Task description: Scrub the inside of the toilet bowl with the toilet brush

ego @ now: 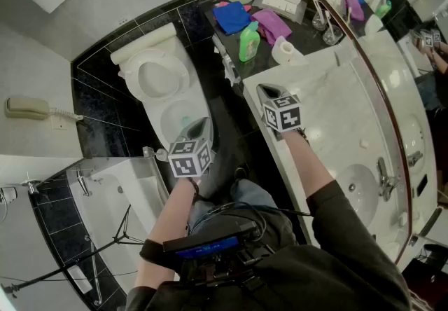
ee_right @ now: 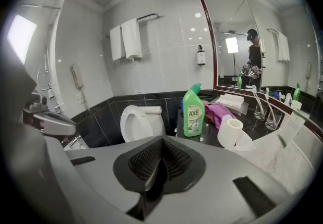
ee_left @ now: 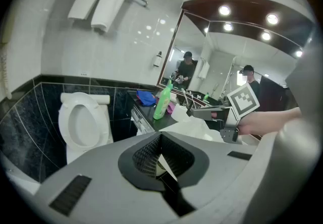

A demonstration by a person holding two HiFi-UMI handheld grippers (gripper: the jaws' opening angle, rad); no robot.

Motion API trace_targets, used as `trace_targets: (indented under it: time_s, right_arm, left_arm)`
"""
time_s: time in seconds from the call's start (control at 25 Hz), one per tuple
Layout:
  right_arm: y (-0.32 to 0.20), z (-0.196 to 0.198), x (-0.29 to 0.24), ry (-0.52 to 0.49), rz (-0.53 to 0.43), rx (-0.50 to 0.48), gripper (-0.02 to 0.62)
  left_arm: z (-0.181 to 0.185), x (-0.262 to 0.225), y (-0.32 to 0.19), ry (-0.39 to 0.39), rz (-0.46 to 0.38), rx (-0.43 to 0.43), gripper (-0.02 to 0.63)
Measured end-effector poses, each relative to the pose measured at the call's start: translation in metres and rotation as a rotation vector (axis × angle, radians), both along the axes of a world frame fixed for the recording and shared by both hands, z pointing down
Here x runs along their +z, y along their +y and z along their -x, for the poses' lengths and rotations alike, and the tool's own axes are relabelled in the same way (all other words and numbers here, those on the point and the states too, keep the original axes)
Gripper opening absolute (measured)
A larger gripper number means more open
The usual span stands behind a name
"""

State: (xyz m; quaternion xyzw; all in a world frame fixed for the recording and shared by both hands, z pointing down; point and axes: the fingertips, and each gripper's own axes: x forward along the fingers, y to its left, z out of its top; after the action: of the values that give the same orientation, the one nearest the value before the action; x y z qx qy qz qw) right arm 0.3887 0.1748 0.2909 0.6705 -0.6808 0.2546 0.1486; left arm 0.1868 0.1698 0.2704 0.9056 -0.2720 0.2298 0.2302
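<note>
Plainly, the scrubbing has not begun. The left gripper (ego: 201, 124) hangs over the near edge of the toilet bowl (ego: 163, 119), pointing down and forward, and its own view shows the jaws pressed together with nothing between them. The right gripper (ego: 267, 90) is off to the side above the marble counter (ego: 329, 103), well apart from the toilet, and its jaws are likewise closed on nothing. The toilet stands against the black-tiled wall with seat and lid raised, so the inside of the bowl is open to reach, with a little water showing at the bottom. The toilet brush itself I cannot make out in any view (a thin chrome shape just beside the toilet's near left corner might be its handle or holder, but it is too small to tell). On the dark shelf beside the toilet stand a green bottle of cleaner (ee_right: 193, 111) and a toilet-paper roll (ee_right: 229, 132), with a blue cloth (ego: 231, 17) and a purple cloth (ego: 271, 24) behind them; none of these is touched. As I judge it, everything is left to do: find and grip the brush, bring it into the bowl and work it around the inner wall.
</note>
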Motion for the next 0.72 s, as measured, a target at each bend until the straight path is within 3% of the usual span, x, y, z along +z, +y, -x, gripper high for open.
trace_targets:
  time_s: [0.2,0.44,0.72]
  right_arm:
    - [0.010,0.050,-0.001,-0.024,-0.002,-0.018,0.006]
    - [-0.001,0.125,-0.004,-0.043,-0.011,-0.086,0.005]
    - [-0.006,0.211,-0.001,-0.046,-0.006,-0.140,0.006]
  left_arm:
    - [0.051,-0.011,-0.017,-0.013,-0.104,-0.052,0.003]
    - [0.138,-0.018,-0.037,-0.049,-0.182,-0.145,0.003]
    - [0.240,-0.014,-0.046,-0.093,-0.212,-0.222,0.003]
